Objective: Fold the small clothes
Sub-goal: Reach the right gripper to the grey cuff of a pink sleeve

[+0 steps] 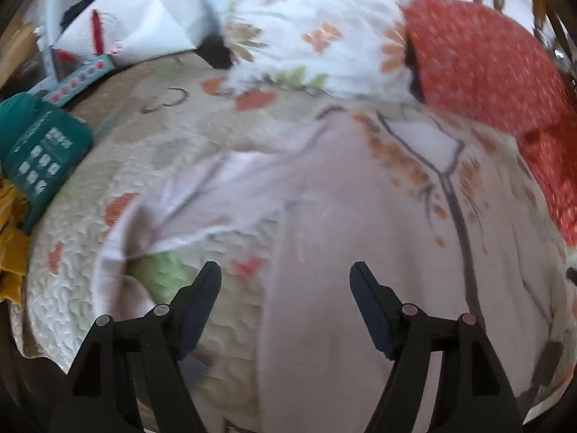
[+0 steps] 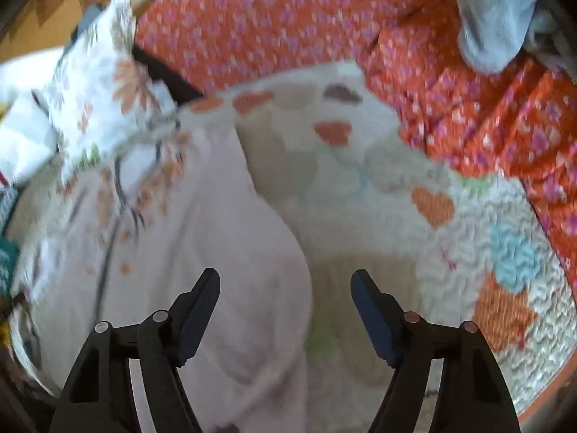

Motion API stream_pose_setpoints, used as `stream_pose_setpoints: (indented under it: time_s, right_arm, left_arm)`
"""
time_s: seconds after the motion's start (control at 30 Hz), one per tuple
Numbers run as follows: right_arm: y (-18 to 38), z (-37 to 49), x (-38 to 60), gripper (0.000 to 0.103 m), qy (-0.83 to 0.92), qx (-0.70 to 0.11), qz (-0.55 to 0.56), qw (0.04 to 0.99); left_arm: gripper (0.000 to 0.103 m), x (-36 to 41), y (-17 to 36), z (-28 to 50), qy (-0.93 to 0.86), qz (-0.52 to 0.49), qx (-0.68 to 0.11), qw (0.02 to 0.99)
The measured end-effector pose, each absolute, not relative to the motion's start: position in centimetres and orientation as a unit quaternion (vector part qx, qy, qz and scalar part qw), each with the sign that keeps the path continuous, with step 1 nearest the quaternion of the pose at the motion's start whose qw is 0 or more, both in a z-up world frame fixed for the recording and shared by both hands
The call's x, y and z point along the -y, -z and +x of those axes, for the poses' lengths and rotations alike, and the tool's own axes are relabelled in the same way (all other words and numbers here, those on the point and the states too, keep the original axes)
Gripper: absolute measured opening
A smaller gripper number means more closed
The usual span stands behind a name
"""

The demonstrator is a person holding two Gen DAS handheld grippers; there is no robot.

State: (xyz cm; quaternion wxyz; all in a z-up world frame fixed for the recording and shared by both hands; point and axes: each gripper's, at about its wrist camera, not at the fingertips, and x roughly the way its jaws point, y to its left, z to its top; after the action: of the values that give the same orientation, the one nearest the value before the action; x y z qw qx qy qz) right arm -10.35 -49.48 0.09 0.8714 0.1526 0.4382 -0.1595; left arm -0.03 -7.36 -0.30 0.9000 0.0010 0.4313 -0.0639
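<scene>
A pale pink small garment (image 1: 342, 238) with an orange flower print and dark lines lies spread on a quilted bedspread (image 1: 72, 288). One sleeve (image 1: 187, 202) reaches out to the left. My left gripper (image 1: 285, 278) is open and empty, held above the garment's left edge. In the right wrist view the same garment (image 2: 202, 238) lies at the left, and my right gripper (image 2: 285, 285) is open and empty above its right edge, over the bedspread (image 2: 468, 252). Both views are motion-blurred.
A white floral pillow (image 1: 306, 25) and an orange-red patterned cloth (image 1: 479, 61) lie at the far side. A teal package (image 1: 39, 151) and a yellow cloth (image 1: 10, 245) sit at the left. A light blue cloth (image 2: 490, 18) lies on the red cloth (image 2: 288, 18).
</scene>
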Motion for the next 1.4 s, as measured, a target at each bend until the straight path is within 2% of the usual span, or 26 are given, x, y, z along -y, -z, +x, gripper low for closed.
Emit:
stream_pose_setpoints:
  time_s: [0.13, 0.2, 0.3, 0.4, 0.5, 0.57, 0.6, 0.67, 0.77, 0.8, 1.0, 1.13, 1.27, 1.4]
  right_arm:
    - [1.1, -9.8, 48.6, 0.08, 0.156, -0.476, 0.143, 0.853]
    - [2.0, -14.8, 47.5, 0.079, 0.148, -0.473, 0.135, 0.858]
    - [1.0, -16.3, 44.6, 0.078, 0.153, -0.444, 0.107, 0.876]
    - [1.1, -17.7, 41.4, 0.065, 0.138, -0.418, 0.089, 0.893]
    - [2.9, -17.7, 40.1, 0.053, 0.126, -0.45, 0.081, 0.88]
    - [4.1, -16.9, 39.7, 0.034, 0.12, -0.488, 0.086, 0.86]
    - [5.0, -16.5, 39.7, 0.02, 0.118, -0.503, 0.083, 0.852]
    - [5.4, -16.5, 40.1, 0.015, 0.113, -0.497, 0.099, 0.855]
    - [3.0, -17.5, 42.7, 0.013, 0.113, -0.48, 0.154, 0.856]
    - [2.2, -17.8, 43.9, 0.009, 0.123, -0.463, 0.165, 0.862]
    - [-2.6, -18.7, 55.8, 0.009, 0.278, -0.416, 0.196, 0.843]
    - [-1.7, -17.8, 62.8, 0.013, 0.387, -0.418, 0.17, 0.805]
    - [-1.6, -19.4, 67.3, 0.015, 0.406, -0.377, 0.24, 0.797]
    - [-2.8, -22.5, 67.3, 0.028, 0.387, -0.346, 0.266, 0.812]
  left_arm:
    - [0.073, 7.8, 1.7, -0.7, 0.091, 0.002, -0.447, 0.89]
    - [0.073, 8.5, 1.7, -0.8, 0.083, 0.005, -0.441, 0.894]
    - [0.073, 9.2, 2.1, -0.5, 0.069, 0.026, -0.438, 0.896]
    - [0.073, 9.4, 2.1, -0.7, 0.07, 0.034, -0.439, 0.895]
    - [0.073, 9.6, 2.3, -0.7, 0.071, 0.032, -0.429, 0.9]
    - [0.073, 9.7, 2.3, -0.7, 0.075, 0.024, -0.427, 0.901]
    - [0.073, 9.8, 2.4, -0.8, 0.076, 0.022, -0.427, 0.901]
    - [0.073, 9.7, 2.3, -0.8, 0.079, 0.015, -0.426, 0.901]
    - [0.073, 9.5, 1.9, -0.8, 0.083, 0.005, -0.425, 0.901]
    - [0.073, 9.5, 1.9, -0.7, 0.083, 0.003, -0.425, 0.901]
    - [0.073, 9.1, 2.2, -0.3, 0.086, -0.017, -0.439, 0.894]
    - [0.073, 9.1, 2.3, -0.2, 0.083, -0.018, -0.439, 0.894]
    - [0.073, 9.0, 2.4, 0.1, 0.085, -0.027, -0.446, 0.89]
    - [0.073, 8.8, 2.7, 0.5, 0.095, -0.046, -0.464, 0.879]
